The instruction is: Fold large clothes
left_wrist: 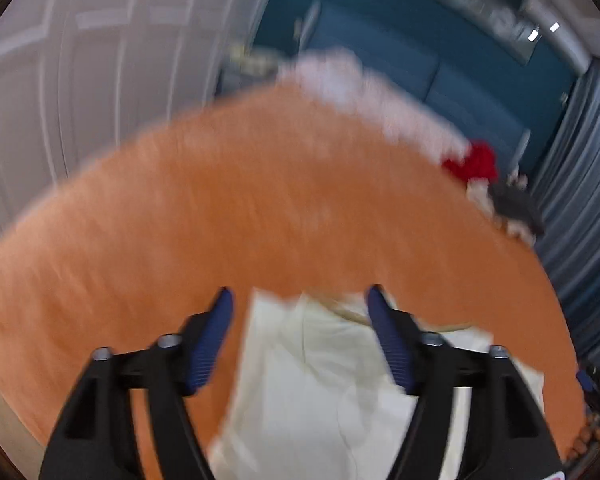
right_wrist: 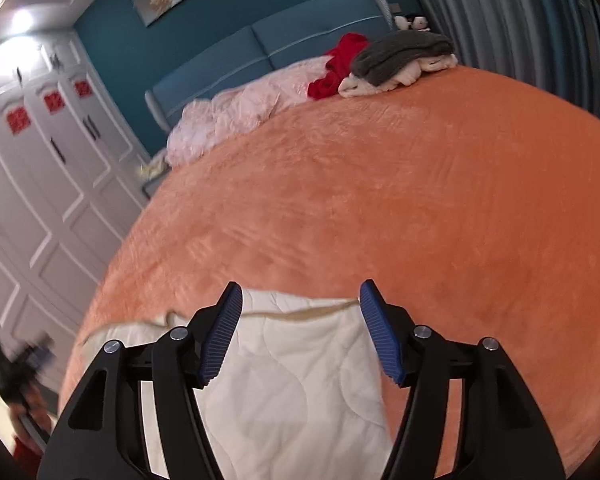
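A cream quilted cloth (right_wrist: 292,368) lies folded on the orange bedspread (right_wrist: 380,200), its far edge just past my fingertips. My right gripper (right_wrist: 300,300) hovers above it, open, with nothing between the blue pads (right_wrist: 220,344). The left wrist view is blurred. There the same cream cloth (left_wrist: 312,380) lies below my left gripper (left_wrist: 300,298), which is open wide and holds nothing. At the right edge of that view a dark bit of the other gripper (left_wrist: 596,384) shows.
Near the headboard (right_wrist: 260,52) lie a pink-white duvet (right_wrist: 236,116), a red garment (right_wrist: 340,68) and a grey and cream pile (right_wrist: 400,60). White wardrobe doors (right_wrist: 40,184) stand left of the bed, grey curtains (right_wrist: 500,12) to the right.
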The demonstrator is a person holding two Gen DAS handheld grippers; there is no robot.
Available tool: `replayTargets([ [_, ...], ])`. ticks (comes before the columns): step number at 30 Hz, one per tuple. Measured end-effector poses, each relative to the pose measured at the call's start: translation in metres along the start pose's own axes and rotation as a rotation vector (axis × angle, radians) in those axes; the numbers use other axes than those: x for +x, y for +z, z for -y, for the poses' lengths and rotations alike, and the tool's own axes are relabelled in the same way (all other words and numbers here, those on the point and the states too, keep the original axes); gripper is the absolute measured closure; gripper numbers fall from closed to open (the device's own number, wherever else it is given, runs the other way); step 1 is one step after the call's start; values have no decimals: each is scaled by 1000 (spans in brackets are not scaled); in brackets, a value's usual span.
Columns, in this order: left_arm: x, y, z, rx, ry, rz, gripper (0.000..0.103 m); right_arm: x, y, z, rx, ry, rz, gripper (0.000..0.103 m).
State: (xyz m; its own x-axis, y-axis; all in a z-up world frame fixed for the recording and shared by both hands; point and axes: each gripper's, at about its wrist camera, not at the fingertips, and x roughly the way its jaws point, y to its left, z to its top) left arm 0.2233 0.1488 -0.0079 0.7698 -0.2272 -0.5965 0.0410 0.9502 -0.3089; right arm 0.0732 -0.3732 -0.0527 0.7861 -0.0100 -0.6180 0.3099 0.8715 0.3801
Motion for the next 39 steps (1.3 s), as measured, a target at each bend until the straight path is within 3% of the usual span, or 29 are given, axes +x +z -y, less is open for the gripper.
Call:
replayTargets([
  [2, -1, 8, 2, 30, 23, -8, 28, 12, -6, 0, -28, -24, -40, 44],
  [8, 80, -13, -2, 57, 25, -295, 28, 70, -20, 7, -7, -66, -167, 44],
  [9, 91, -18, -4, 50, 19, -328, 29, 76, -22, 6, -9, -67, -180, 48],
  [11, 109, -24, -5, 39, -11, -397, 33, 87, -23, 4, -11, -60, -211, 74],
  [12, 118, -28, -3, 43, -28, -432, 49, 88, -23, 4, -6, -49, -218, 89],
  [13, 125, -30, 0, 58, -33, -457, 58, 88, -21, 2, -6, -40, -211, 94],
  [15, 128, -28, 5, 102, 4, -448, 89, 82, -11, -4, -32, -43, -164, 97],
  [17, 122, -17, 8, 106, 4, -406, 97, 74, 4, -7, -21, -33, -107, 98],
  [20, 111, 3, 11, 91, -6, -334, 98, 71, 22, -9, -15, -42, -54, 98],
  [22, 113, 17, 17, 80, 6, -288, 98, 82, 27, -9, -19, -70, -59, 98],
  [24, 123, 19, 20, 84, 26, -293, 98, 97, 24, -6, -20, -100, -86, 98],
  [30, 173, -15, 16, 128, 139, -378, 97, 141, -4, 6, -30, -170, -188, 98],
  [39, 191, -45, 4, 150, 168, -347, 93, 160, -30, 7, -72, -194, -206, 98],
])
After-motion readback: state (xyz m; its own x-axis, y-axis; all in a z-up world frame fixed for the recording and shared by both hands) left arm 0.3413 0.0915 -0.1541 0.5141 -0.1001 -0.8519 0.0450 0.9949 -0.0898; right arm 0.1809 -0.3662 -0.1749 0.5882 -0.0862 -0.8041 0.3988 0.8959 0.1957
